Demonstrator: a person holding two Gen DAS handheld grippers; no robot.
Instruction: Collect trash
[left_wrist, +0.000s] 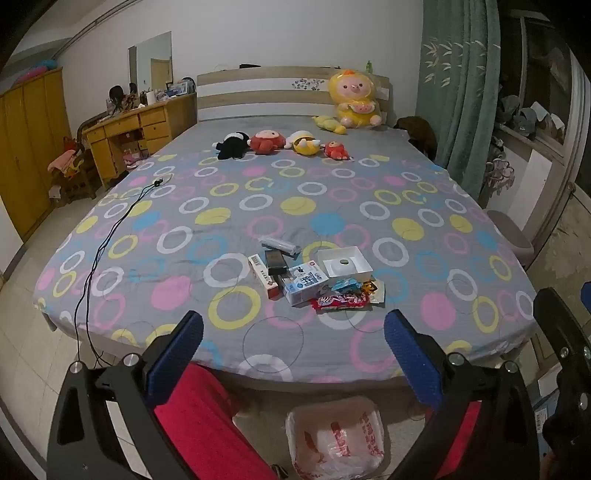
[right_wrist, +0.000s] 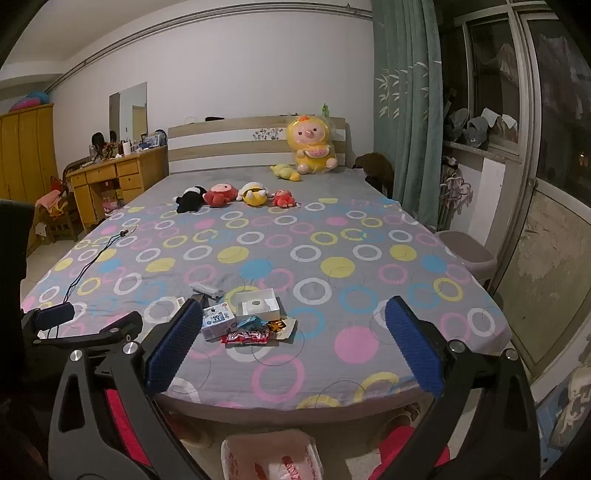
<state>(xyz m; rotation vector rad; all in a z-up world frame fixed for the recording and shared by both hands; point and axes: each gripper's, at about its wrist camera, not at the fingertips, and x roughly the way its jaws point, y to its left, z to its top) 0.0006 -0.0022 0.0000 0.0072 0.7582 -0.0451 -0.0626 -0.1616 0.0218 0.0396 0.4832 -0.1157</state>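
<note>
Both the left gripper (left_wrist: 293, 345) and the right gripper (right_wrist: 293, 341) hover wide open and empty, since the trash (left_wrist: 314, 275) waits near the bed's (left_wrist: 110, 295) foot edge, above the floor bag (left_wrist: 334, 439).

Left gripper (left_wrist: 293, 354) and right gripper (right_wrist: 293, 347), both tilted downward, fingers spread wide, empty.

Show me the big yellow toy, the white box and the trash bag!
big yellow toy (left_wrist: 354, 99), left wrist view, its belly.
white box (left_wrist: 347, 263), left wrist view, its inside.
trash bag (left_wrist: 334, 439), left wrist view, its front.
</note>
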